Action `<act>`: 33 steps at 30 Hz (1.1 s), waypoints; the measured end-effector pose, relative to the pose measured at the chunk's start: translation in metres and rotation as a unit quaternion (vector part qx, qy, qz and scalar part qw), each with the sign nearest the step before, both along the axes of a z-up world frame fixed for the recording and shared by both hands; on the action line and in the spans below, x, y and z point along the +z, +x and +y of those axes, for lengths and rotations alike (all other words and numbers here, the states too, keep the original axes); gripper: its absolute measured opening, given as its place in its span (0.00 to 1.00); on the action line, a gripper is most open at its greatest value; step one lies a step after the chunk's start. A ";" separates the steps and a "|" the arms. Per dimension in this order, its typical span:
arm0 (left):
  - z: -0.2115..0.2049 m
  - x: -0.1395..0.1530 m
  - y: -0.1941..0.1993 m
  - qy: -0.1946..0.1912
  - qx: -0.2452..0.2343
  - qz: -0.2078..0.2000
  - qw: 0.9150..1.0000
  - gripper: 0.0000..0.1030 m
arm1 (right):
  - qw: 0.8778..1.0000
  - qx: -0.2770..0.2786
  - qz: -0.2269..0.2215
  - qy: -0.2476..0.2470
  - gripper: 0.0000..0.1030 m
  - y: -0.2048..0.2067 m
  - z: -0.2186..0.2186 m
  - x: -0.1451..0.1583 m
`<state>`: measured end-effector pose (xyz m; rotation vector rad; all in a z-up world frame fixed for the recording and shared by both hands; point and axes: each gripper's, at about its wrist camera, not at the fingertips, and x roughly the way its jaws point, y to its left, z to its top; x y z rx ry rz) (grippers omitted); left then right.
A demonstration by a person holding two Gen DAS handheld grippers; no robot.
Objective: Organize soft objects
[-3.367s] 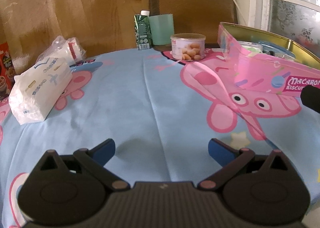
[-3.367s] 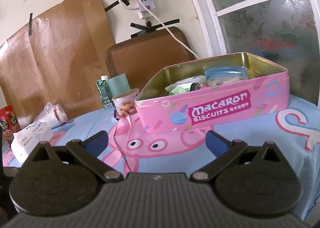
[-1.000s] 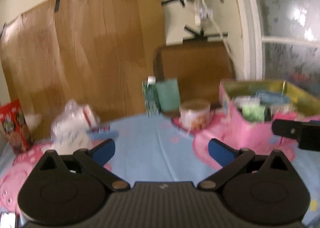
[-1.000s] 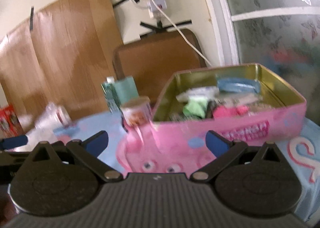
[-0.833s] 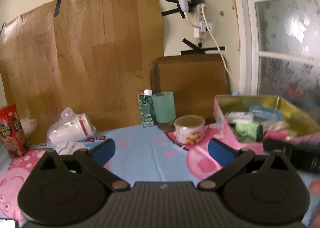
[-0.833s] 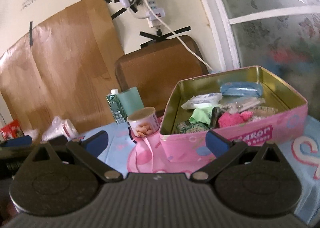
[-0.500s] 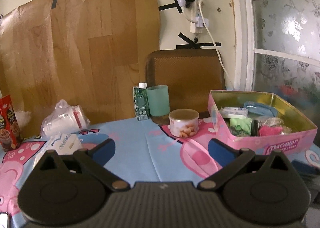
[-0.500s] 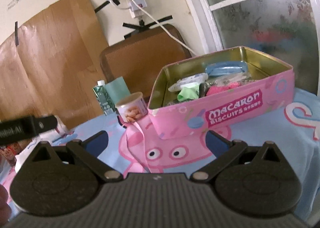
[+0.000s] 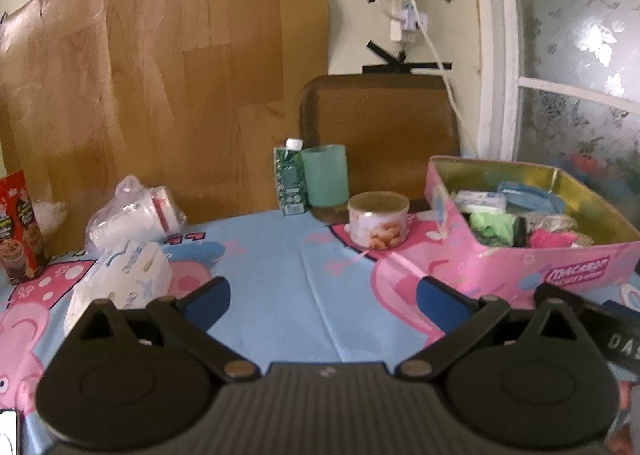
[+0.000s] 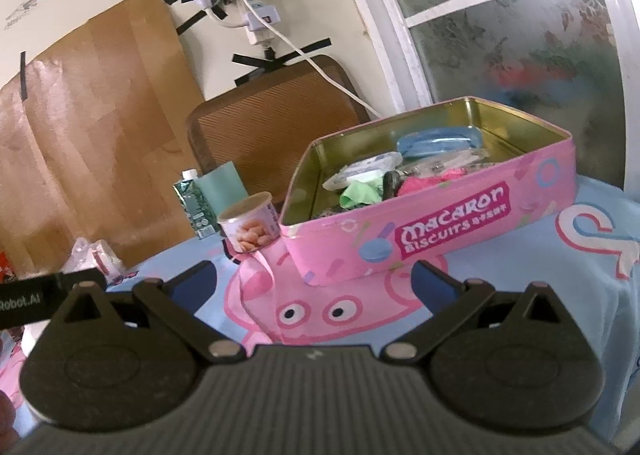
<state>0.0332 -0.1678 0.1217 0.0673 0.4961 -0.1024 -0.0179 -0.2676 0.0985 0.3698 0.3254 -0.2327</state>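
Note:
A pink Macaron biscuit tin (image 9: pixel 560 271) (image 10: pixel 460 231) stands open on the right of the table, holding a green soft piece (image 9: pixel 491 228) (image 10: pixel 360 191), a pink fluffy piece (image 9: pixel 550 239) (image 10: pixel 424 182), a blue pouch (image 10: pixel 436 141) and a white pack (image 9: pixel 480 199). A white tissue pack (image 9: pixel 120 283) lies at the left. My left gripper (image 9: pixel 323 299) is open and empty over the blue cloth. My right gripper (image 10: pixel 314 281) is open and empty in front of the tin.
A snack can (image 9: pixel 378 220) (image 10: pixel 250 229), a green carton (image 9: pixel 290 177) and a teal cup (image 9: pixel 325 177) stand at the back. A plastic bag of cups (image 9: pixel 132 211) and a red box (image 9: pixel 18 231) sit at the left. A brown chair back (image 9: pixel 380 135) is behind the table.
Both grippers have swung and tilted about, then settled level. The left view now takes in the whole table and tin. Both grippers stay open and empty throughout.

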 end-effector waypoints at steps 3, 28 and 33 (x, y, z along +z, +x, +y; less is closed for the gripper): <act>-0.001 -0.004 0.003 0.005 0.004 0.011 1.000 1.00 | 1.000 -0.005 0.004 0.010 1.00 0.000 -0.003 -0.001; -0.046 -0.021 0.015 0.045 -0.016 0.051 0.998 1.00 | 0.999 -0.016 -0.013 0.036 1.00 -0.009 -0.025 -0.003; -0.050 -0.023 0.015 0.050 -0.018 0.052 0.997 1.00 | 0.999 -0.014 -0.010 0.039 1.00 -0.009 -0.025 -0.004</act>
